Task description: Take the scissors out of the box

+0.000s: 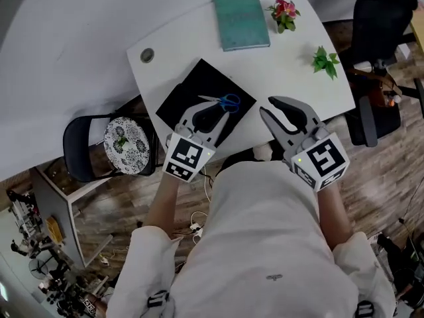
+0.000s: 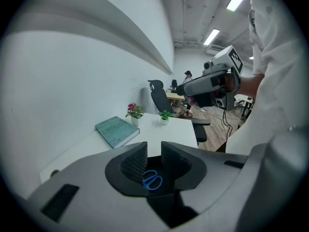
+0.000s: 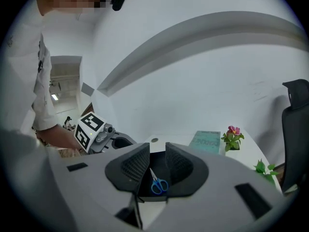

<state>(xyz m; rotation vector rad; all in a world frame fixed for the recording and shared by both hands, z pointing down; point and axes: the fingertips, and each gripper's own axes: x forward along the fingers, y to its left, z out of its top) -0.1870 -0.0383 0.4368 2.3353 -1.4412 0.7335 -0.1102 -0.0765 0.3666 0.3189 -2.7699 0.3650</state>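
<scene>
Blue-handled scissors (image 1: 224, 101) lie in a flat black box (image 1: 192, 88) on the white table (image 1: 291, 71), near its front edge. My left gripper (image 1: 213, 110) hovers over the box's near side, just short of the scissors, jaws open and empty. In the left gripper view (image 2: 154, 153) the scissors (image 2: 153, 180) show through the gap between the pads. My right gripper (image 1: 271, 106) is to the right of the box over bare table, open with nothing in it. Its own view (image 3: 157, 153) looks across at the scissors (image 3: 158, 183) and the left gripper (image 3: 96, 134).
A teal book (image 1: 241, 20), a small pot of pink flowers (image 1: 283, 13) and a little green plant (image 1: 325, 61) stand on the far side. A cable hole (image 1: 147, 55) is at the left corner. A cushioned chair (image 1: 126, 141) is left of the table, a black office chair (image 1: 381, 25) right.
</scene>
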